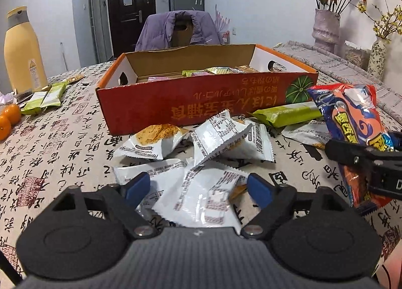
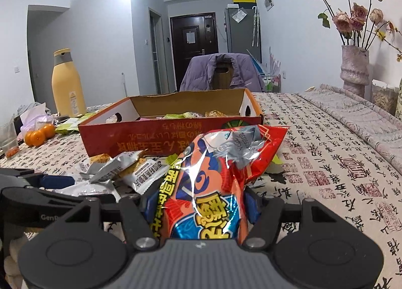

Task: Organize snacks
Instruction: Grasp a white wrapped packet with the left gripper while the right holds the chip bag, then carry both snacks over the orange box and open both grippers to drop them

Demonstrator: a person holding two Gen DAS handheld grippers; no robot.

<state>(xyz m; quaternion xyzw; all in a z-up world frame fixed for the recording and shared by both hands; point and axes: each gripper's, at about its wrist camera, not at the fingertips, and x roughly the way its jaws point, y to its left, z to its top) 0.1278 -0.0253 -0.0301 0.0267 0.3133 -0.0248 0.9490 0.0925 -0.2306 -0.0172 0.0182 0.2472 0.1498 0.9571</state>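
Observation:
An open orange cardboard box with several snack packets inside stands on the patterned tablecloth. In front of it lies a heap of white snack packets, and beside those a green packet. My left gripper hangs low over the heap with its blue pads wide apart. A white packet lies between them, and the pads do not visibly press on it. My right gripper is shut on a red and orange snack bag, held upright near the box's right front corner. It also shows in the left wrist view as the right gripper.
A yellow bottle, oranges and more green packets sit at the left. A chair with a purple jacket stands behind the box. Flower vases and a folded cloth are at the far right.

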